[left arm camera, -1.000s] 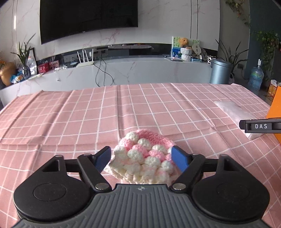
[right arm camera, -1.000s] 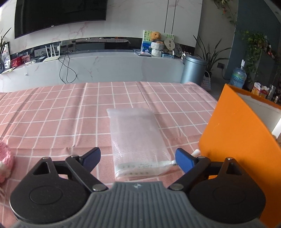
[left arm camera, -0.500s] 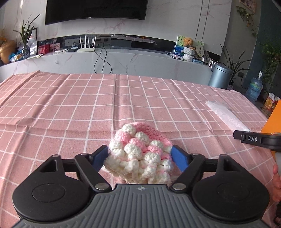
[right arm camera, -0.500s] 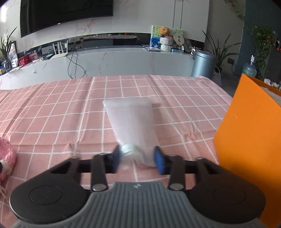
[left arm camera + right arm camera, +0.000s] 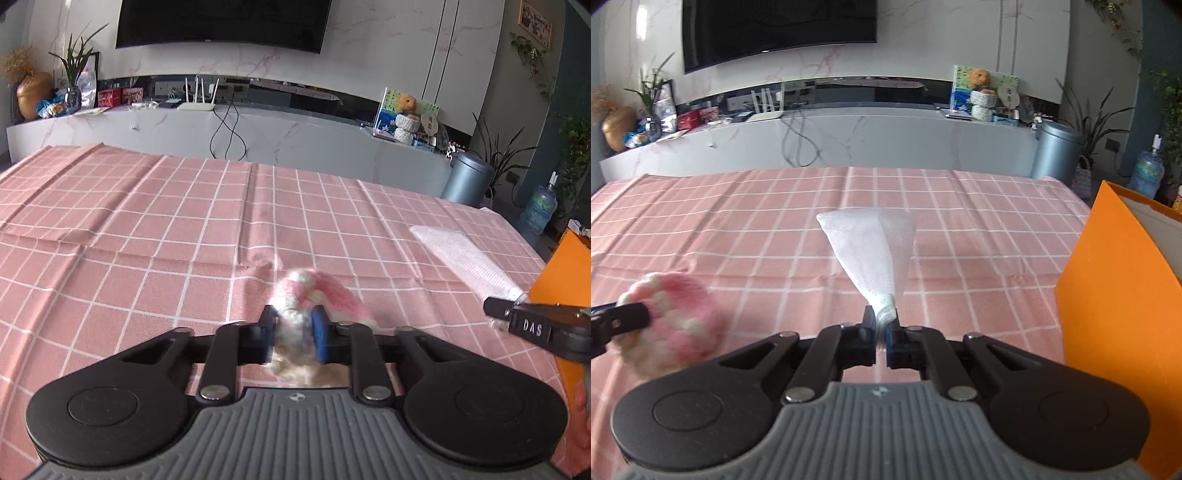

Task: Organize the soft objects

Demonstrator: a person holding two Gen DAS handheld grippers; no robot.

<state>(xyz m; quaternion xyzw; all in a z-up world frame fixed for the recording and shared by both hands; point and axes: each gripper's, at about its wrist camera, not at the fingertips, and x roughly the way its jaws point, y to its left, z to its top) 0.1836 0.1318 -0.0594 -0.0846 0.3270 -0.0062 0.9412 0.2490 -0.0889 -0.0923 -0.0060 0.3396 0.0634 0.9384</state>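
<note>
The left hand-held gripper (image 5: 293,338) has just closed on the pink-and-white crochet piece (image 5: 314,295); the right hand-held gripper (image 5: 882,338) has just pinched the white plastic bag (image 5: 873,251) above the checked surface (image 5: 979,236).

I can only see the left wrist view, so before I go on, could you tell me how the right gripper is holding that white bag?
Observer: The right gripper is shut on the white bag, pinching one narrow end; its jaws have just been closing.
Operator: Thank you. Is the orange box open?
Observer: Yes, the orange box shows a pale inside at its top edge, to the right of the bag.
Operator: And how does my crocheted piece look from there?
Observer: The pink and white crocheted piece spreads round beyond the left gripper, which is shut on it.
</note>
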